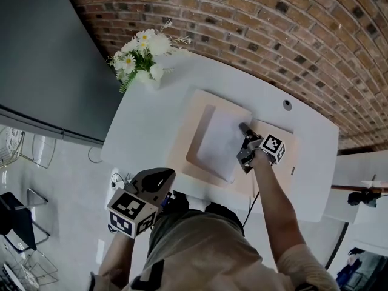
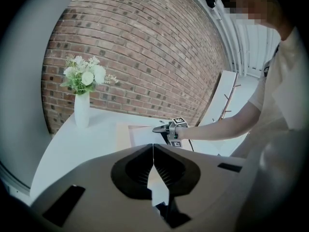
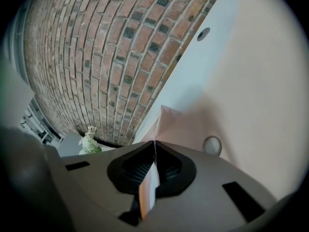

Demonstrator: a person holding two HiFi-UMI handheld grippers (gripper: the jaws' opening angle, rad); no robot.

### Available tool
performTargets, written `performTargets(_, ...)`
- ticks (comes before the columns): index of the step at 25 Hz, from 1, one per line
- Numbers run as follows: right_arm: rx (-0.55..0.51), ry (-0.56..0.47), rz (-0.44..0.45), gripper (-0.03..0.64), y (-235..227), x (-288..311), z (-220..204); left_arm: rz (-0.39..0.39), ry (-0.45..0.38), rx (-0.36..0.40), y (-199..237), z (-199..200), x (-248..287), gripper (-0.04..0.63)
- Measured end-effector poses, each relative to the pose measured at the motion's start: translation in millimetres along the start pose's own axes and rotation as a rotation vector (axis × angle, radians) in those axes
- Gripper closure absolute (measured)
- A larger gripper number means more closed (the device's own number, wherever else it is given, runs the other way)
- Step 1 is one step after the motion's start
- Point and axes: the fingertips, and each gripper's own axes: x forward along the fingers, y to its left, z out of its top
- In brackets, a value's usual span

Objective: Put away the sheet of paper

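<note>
Pinching sheet of paper (image 1: 218,143) over pink folder (image 1: 195,109): right tool (image 1: 244,130); left tool (image 2: 153,148) pressed together, empty.

A red-brick wall (image 1: 254,23) runs behind a white table (image 1: 145,139) with rounded corners and a round cable hole (image 1: 287,105) near its far edge. A white vase of white flowers (image 1: 142,56) (daisies among them) stands at the table's far left corner. A dark grey panel (image 1: 42,53) fills the left side. Below it lies pale floor (image 1: 73,177), with a black chair (image 1: 13,220) at the edge.
</note>
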Motion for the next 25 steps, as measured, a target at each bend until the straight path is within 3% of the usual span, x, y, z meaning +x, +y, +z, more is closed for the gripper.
performTargets(25,0.014,0.02,-0.004,0.594,0.3,17.1,-15.0,-0.025,0.02,-0.027,8.0,-13.5,2.2,0.578)
